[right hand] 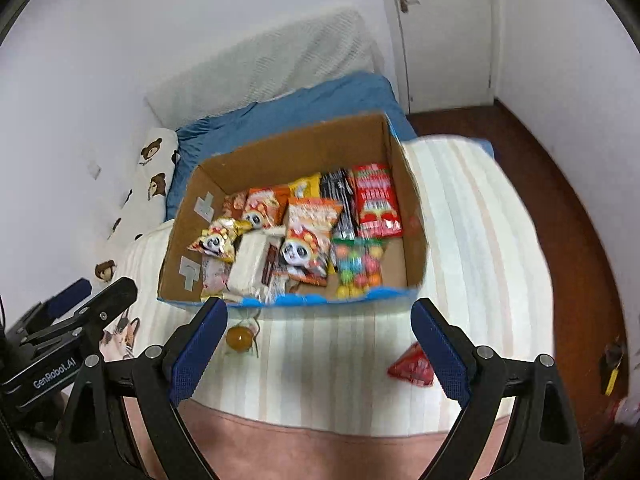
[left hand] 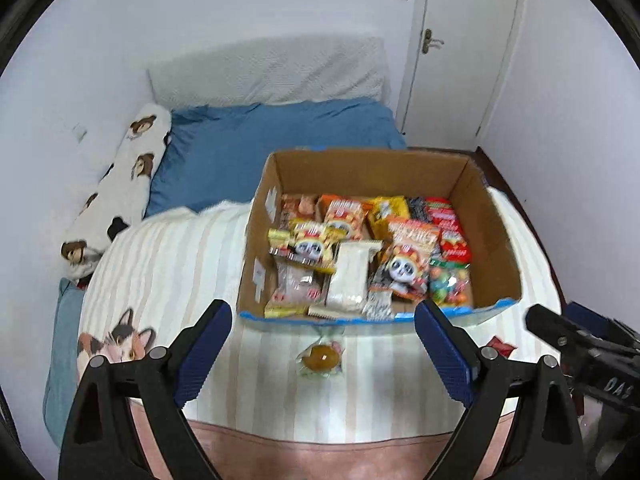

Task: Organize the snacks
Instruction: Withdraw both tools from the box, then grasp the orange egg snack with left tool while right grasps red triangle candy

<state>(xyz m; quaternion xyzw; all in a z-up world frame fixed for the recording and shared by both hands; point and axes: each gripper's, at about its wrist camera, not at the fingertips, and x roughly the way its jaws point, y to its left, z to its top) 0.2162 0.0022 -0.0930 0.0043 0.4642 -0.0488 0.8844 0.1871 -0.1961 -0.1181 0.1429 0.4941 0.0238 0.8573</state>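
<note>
An open cardboard box [left hand: 496,236] [right hand: 414,240] stands on the striped blanket and holds several snack packets, among them panda bags [left hand: 404,264] [right hand: 304,248] and a white bar [left hand: 352,276]. Before the box lies a clear-wrapped orange sweet [left hand: 320,358] [right hand: 239,337]. A small red packet [right hand: 412,366] [left hand: 500,346] lies to its right. My left gripper [left hand: 322,316] hangs open above the sweet, nothing between its fingers. My right gripper [right hand: 320,312] is open too, over the blanket between sweet and red packet. Each gripper shows at the edge of the other's view.
The bed has a striped blanket [left hand: 168,264] [right hand: 480,240] with a cat print [left hand: 120,344], a blue pillow [left hand: 256,148], and a bear-print bolster [left hand: 124,184]. A white door [left hand: 464,40] and wooden floor [right hand: 560,184] lie to the right.
</note>
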